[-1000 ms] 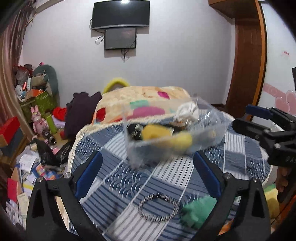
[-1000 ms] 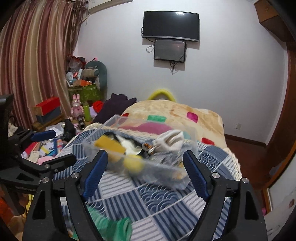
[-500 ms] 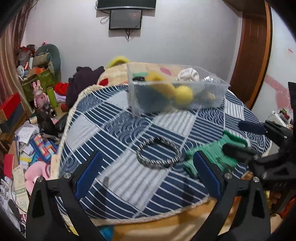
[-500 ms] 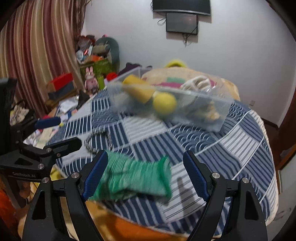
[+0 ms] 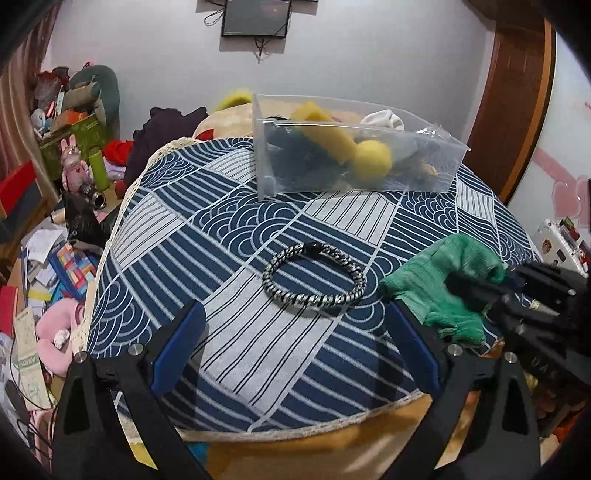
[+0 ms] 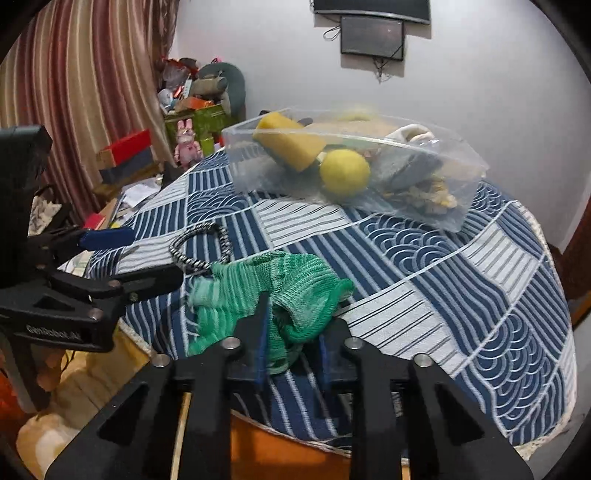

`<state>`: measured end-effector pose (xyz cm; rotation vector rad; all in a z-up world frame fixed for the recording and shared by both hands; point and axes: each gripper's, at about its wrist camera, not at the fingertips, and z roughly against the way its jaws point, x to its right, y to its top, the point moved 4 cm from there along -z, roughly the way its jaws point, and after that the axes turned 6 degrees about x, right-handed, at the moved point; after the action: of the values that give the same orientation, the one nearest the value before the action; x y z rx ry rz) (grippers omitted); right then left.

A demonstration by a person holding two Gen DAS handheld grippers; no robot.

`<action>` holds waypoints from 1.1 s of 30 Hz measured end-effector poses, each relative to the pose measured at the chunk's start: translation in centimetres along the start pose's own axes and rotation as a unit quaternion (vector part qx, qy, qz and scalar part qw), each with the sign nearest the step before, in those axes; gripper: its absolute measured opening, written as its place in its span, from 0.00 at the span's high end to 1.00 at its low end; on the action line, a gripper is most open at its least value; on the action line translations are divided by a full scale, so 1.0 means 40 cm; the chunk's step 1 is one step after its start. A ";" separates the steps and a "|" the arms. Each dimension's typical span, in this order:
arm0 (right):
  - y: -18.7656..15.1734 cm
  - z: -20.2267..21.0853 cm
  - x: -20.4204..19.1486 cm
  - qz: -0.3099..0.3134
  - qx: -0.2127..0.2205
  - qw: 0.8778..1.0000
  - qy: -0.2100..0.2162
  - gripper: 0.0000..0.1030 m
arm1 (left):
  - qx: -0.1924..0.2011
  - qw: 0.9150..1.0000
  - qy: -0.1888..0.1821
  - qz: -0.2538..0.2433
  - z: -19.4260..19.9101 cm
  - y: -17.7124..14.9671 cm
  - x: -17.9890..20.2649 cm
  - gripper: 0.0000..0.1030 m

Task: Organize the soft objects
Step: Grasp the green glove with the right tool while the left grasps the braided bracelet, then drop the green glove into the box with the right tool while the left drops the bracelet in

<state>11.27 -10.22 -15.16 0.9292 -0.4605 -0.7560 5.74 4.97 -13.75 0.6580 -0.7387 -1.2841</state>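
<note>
A green knitted glove (image 6: 280, 291) lies near the front edge of the blue patterned tablecloth (image 6: 461, 280); it also shows in the left wrist view (image 5: 443, 288). My right gripper (image 6: 295, 336) is shut on the green glove's near end. A black-and-white braided ring (image 5: 314, 277) lies left of the glove. My left gripper (image 5: 295, 343) is open and empty, just in front of the ring. A clear plastic bin (image 5: 354, 155) at the back holds a yellow sponge (image 6: 291, 142), a yellow ball (image 6: 343, 171) and other soft items.
The table's front edge is close under both grippers. Cluttered boxes, toys and papers (image 5: 55, 221) fill the floor and shelf at the left. A wooden door (image 5: 513, 99) stands at the right. A screen (image 5: 255, 18) hangs on the back wall.
Both views have tilted down toward the table. My right gripper has closed from wide open onto the green glove. My left gripper stays open, now nearer the braided ring.
</note>
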 end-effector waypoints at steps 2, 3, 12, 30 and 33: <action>0.007 0.015 0.014 -0.003 0.013 1.000 -0.018 0.85 | 0.001 1.000 0.001 -0.005 -0.011 0.006 0.007 0.04; 0.010 0.021 0.020 -0.007 0.017 1.000 -0.020 0.85 | 0.002 1.000 0.000 -0.008 -0.017 0.010 0.011 0.04; 0.034 0.075 0.112 -0.059 0.052 0.995 -0.055 0.85 | -0.006 1.000 -0.005 -0.019 -0.079 0.014 0.026 0.34; 0.079 0.094 0.155 -0.075 0.069 0.992 -0.069 0.85 | 0.042 0.999 -0.024 -0.014 -0.010 0.075 0.021 0.83; 0.112 0.109 0.172 -0.077 0.086 0.991 -0.072 0.85 | 0.061 0.998 -0.027 -0.014 0.007 0.107 0.023 0.83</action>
<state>14.67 -16.04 -8.79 1.0847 -0.5923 -0.9388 8.19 4.78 -10.10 0.7360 -0.8598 -1.2939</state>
